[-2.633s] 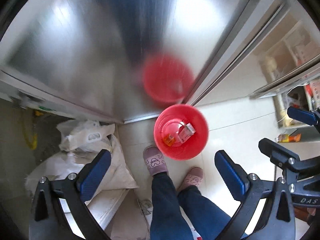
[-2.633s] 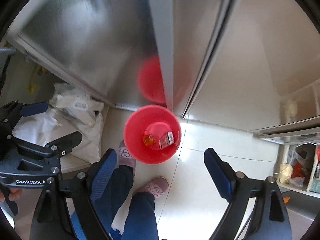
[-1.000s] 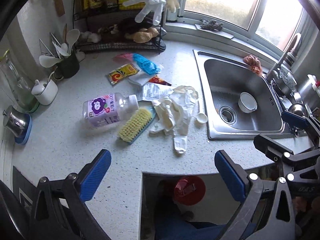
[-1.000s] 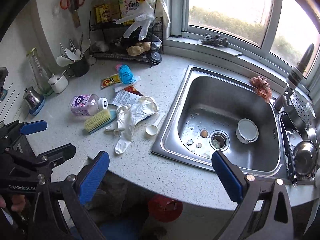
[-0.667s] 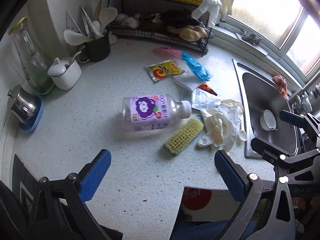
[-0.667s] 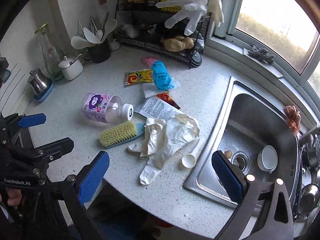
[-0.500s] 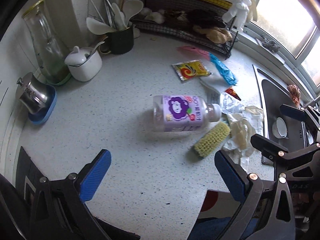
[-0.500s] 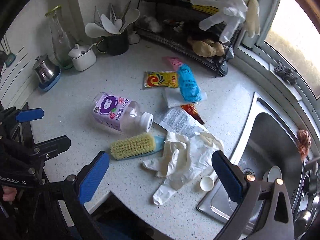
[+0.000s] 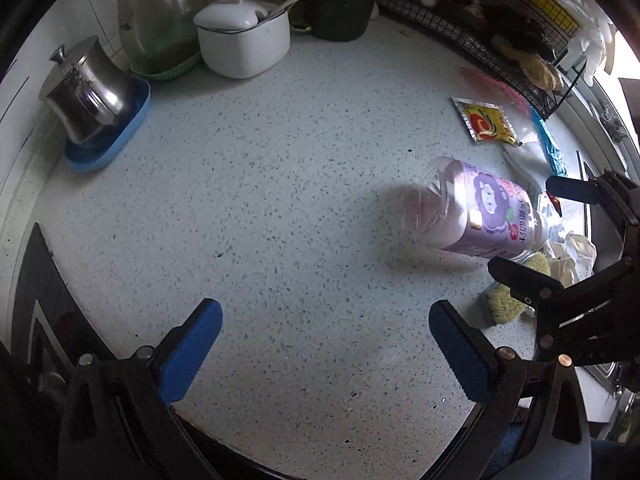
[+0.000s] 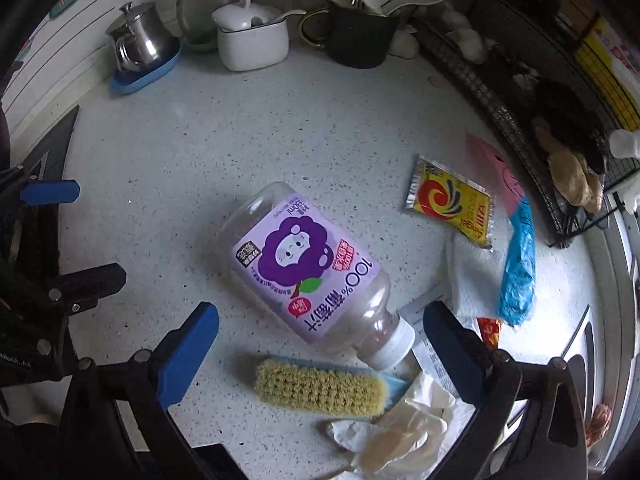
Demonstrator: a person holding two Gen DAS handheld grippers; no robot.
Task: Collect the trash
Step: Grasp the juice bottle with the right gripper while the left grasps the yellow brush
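An empty plastic juice bottle [image 10: 312, 272] with a purple label and white cap lies on its side on the speckled counter [image 10: 240, 144]. My right gripper [image 10: 320, 348] hangs open just above its cap end, the bottle between the line of its blue pads. In the left wrist view the same bottle [image 9: 480, 216] lies right of centre, and my left gripper [image 9: 324, 348] is open over bare counter, well left of it. A yellow sachet [image 10: 452, 200], a blue wrapper [image 10: 518, 264], a small red wrapper [image 10: 489, 330] and a printed paper [image 10: 432, 344] lie to the right.
A yellow-bristled scrub brush [image 10: 324, 386] and crumpled rubber gloves [image 10: 404, 432] lie below the bottle. Along the back stand a steel pot on a blue dish [image 10: 140, 52], a white lidded bowl [image 10: 252, 40], a dark utensil mug [image 10: 356, 36] and a wire rack [image 10: 560, 92].
Both grippers swung up from the red bin on the floor to the counter, then moved in close and left; the bottle now fills the right view. Both stayed open.
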